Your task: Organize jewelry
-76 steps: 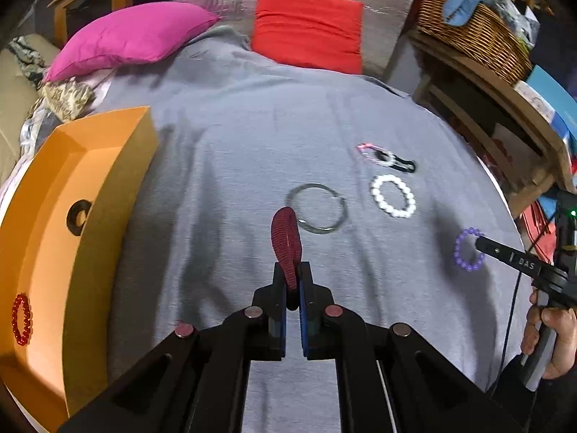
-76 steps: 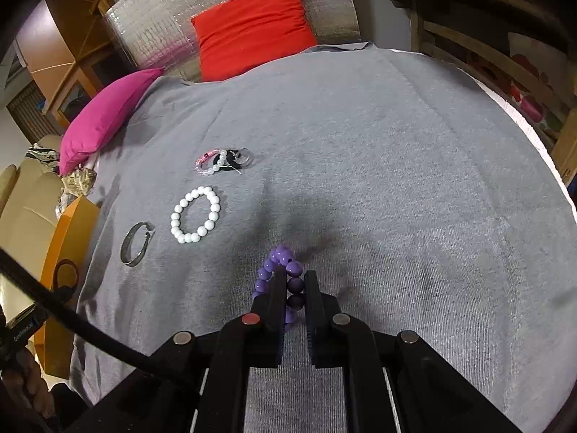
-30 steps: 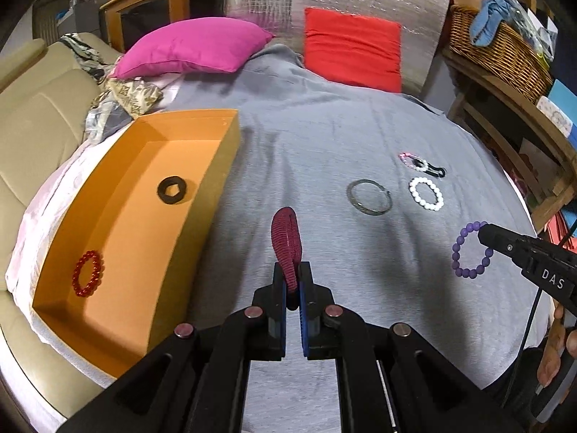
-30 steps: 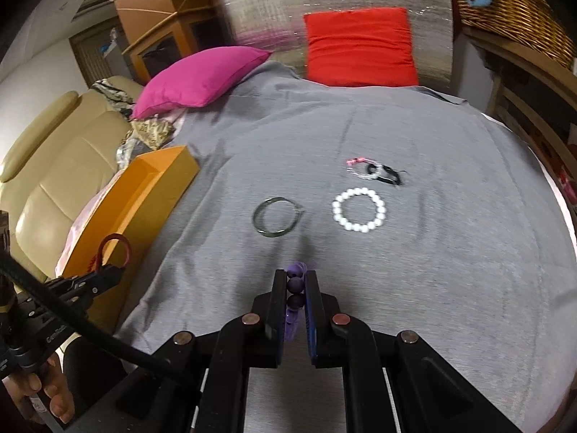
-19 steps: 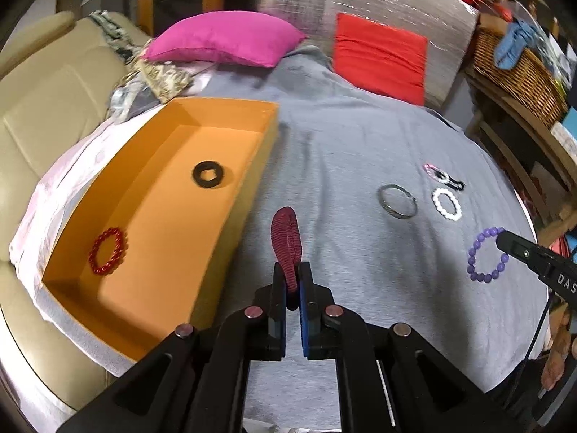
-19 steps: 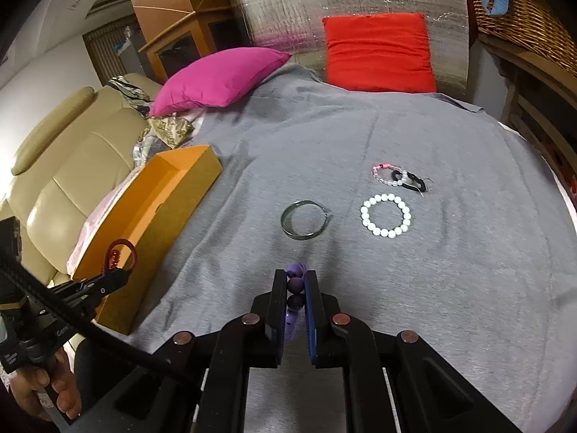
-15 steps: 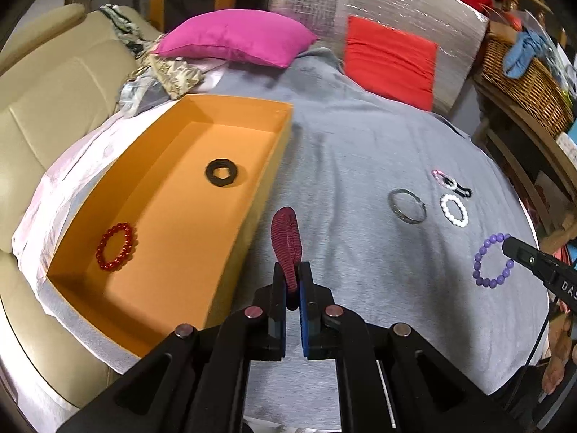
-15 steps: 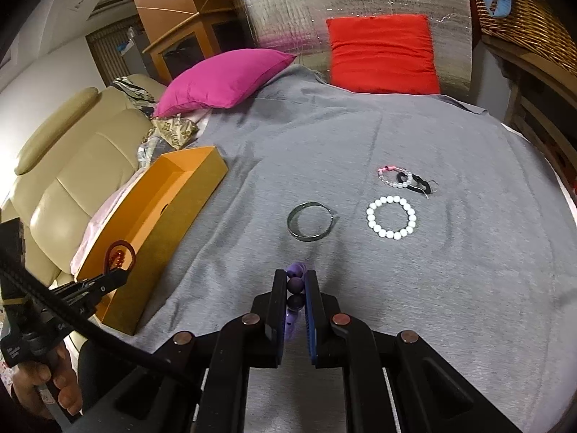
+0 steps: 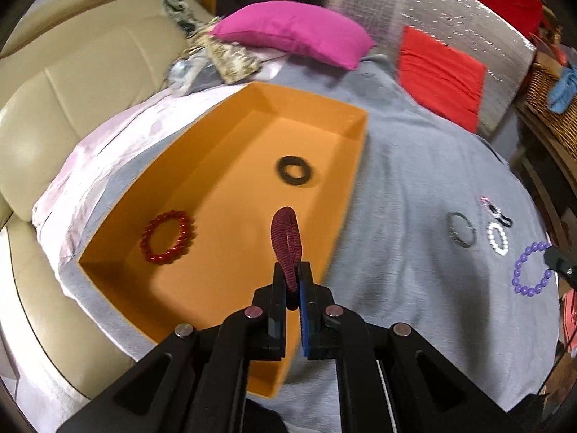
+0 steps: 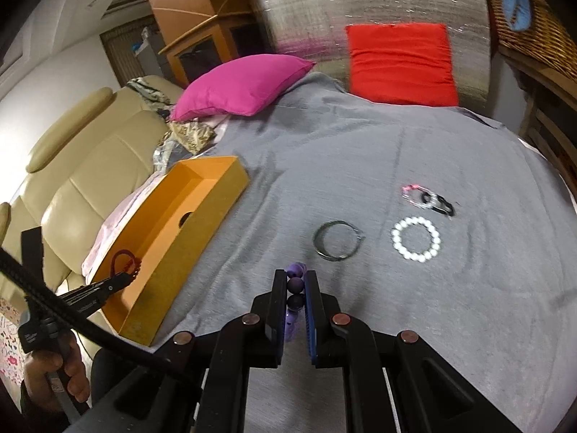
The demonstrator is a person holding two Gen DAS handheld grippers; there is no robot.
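Holding a dark red ribbed band (image 9: pixel 286 241), the left gripper (image 9: pixel 292 285) has its jaws clamped on the band's lower end, the loop standing upright above the orange box (image 9: pixel 252 115).

Box contents, left wrist view: one red bead bracelet (image 9: pixel 167 237) on the floor of the box toward its near left; one black ring (image 9: pixel 295 170) on the floor toward its far right. The two lie well apart.

Right gripper (image 10: pixel 295 296): jaws closed on a purple bead bracelet (image 10: pixel 295 283), beads pinched between the pads. In the left wrist view the same bracelet (image 9: pixel 530 270) hangs as an open loop from the gripper's tip at the right edge of the frame.

Loose items on the grey cover (image 10: pixel 396 137), right wrist view:
- one grey metal bangle (image 10: pixel 337 240), lying flat;
- one white bead bracelet (image 10: pixel 416 239), just beside the bangle to its right;
- one small cluster of pink, clear and black pieces (image 10: pixel 427 198), beyond the white bracelet; its make-up is too small to tell.

The orange box sits at the left edge of the grey cover, next to a beige sofa (image 10: pixel 83 180).

Surroundings: pink cushion (image 10: pixel 241 84) and red cushion (image 10: pixel 400 63) at the far end of the cover, a silver quilted panel (image 10: pixel 360 0) behind them. A person's hand (image 10: pixel 54 375) grips the left gripper's handle at the lower left of the right wrist view.
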